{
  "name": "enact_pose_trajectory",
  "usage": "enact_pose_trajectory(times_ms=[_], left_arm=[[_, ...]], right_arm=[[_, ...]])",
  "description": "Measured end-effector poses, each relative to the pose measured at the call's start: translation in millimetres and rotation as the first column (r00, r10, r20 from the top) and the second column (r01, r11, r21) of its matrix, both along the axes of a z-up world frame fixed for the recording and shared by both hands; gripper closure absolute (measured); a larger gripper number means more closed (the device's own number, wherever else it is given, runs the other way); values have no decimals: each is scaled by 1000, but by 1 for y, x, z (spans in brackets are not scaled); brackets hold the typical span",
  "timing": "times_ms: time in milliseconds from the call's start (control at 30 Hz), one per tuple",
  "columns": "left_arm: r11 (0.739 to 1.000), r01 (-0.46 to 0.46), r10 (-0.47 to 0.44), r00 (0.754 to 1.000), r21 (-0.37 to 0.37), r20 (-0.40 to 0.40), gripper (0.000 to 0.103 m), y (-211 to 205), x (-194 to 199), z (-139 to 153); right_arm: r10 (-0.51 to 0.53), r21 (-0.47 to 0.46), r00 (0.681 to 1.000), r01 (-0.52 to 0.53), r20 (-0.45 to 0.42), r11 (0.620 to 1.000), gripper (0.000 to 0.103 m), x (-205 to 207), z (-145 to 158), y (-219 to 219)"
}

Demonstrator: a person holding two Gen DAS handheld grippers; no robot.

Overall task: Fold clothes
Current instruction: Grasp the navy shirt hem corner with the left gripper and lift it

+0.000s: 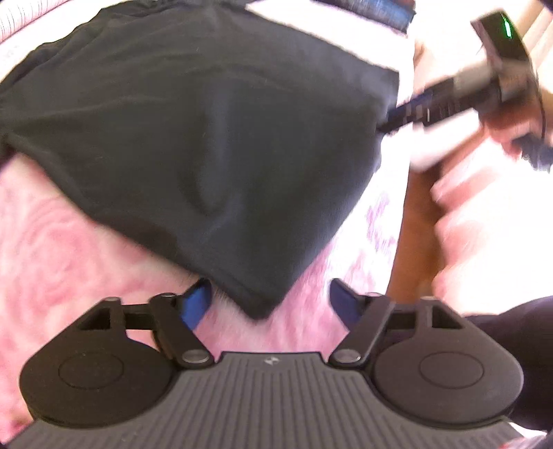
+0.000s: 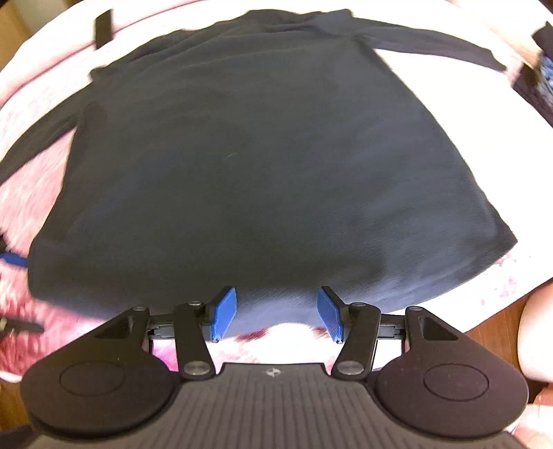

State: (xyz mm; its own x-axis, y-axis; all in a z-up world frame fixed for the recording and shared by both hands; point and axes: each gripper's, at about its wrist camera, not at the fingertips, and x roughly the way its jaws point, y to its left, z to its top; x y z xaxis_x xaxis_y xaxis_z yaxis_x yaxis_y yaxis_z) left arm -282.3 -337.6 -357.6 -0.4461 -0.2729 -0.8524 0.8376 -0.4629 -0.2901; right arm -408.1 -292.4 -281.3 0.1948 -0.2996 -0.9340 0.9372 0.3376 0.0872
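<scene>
A black long-sleeved shirt (image 2: 262,165) lies spread flat on a pink bedspread (image 2: 31,193), its sleeves reaching out at the far end. My right gripper (image 2: 278,314) is open at the near hem, and the hem's edge lies between its blue fingers (image 2: 224,312). In the left wrist view the shirt (image 1: 207,138) shows a pointed corner towards me. My left gripper (image 1: 271,304) is open around that corner and not closed on it. The right gripper (image 1: 449,100), held in a hand, meets the shirt's right edge.
The bedspread (image 1: 62,248) ends at the right, where brown wooden floor (image 1: 411,241) shows. Dark items (image 2: 539,79) lie at the bed's far right, and a black strip (image 2: 103,27) at the far left. A person's leg (image 2: 535,338) is close on the right.
</scene>
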Motion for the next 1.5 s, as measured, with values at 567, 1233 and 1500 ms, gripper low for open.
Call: enact_pose_trajectory(times_ms=[567, 1233, 1500], left_arm=[[874, -168, 322, 903, 456, -285, 92, -26, 80, -18], [914, -327, 363, 924, 241, -123, 97, 24, 15, -3], [720, -547, 620, 784, 428, -41, 98, 38, 36, 3]], right_arm=[[157, -26, 982, -161, -107, 987, 35, 29, 7, 47], [-65, -121, 997, 59, -51, 991, 32, -156, 0, -92], [-121, 210, 965, 71, 233, 975, 99, -231, -35, -146]])
